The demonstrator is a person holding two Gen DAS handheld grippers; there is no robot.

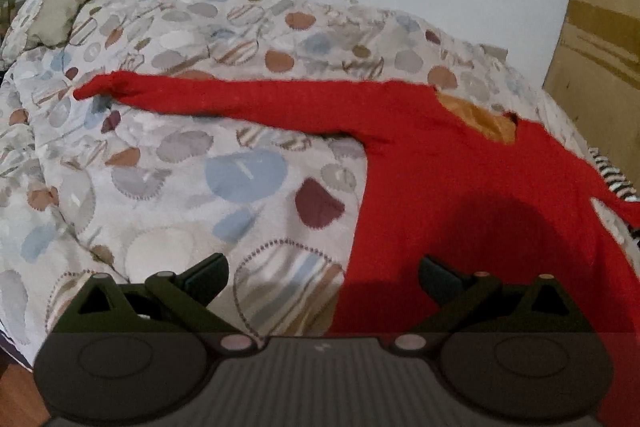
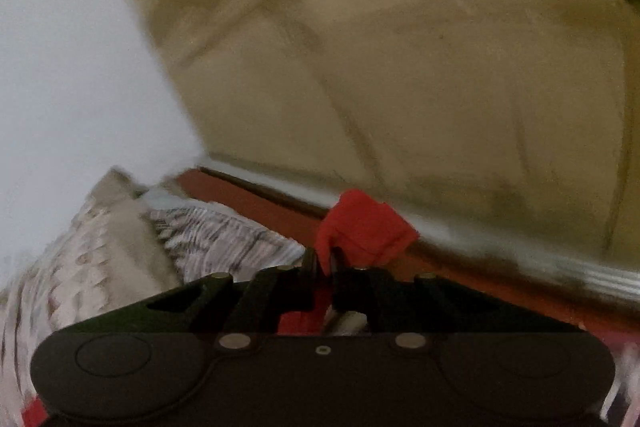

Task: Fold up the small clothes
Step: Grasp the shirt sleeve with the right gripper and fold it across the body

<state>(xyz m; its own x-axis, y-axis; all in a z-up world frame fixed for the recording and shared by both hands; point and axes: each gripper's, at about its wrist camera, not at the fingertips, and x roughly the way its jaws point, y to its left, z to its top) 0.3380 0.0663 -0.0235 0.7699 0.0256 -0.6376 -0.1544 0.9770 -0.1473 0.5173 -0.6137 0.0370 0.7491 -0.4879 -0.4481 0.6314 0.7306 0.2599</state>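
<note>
On the bed's patterned quilt (image 1: 168, 163) a red top (image 1: 460, 195) lies spread, one sleeve stretched left, pillow (image 1: 68, 7) far left. Left tongs (image 1: 324, 277) gape above its hem; right tongs (image 2: 325, 261) pinch a lifted red cuff (image 2: 366, 227).

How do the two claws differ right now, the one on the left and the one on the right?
The left claw stands wide open and holds nothing; the right claw is shut on a bunched end of the red garment. The left looks down over the garment spread on the patterned quilt; the right faces the wall, fabric sticking up between its fingers. Both are the same black two-finger tool.
</note>
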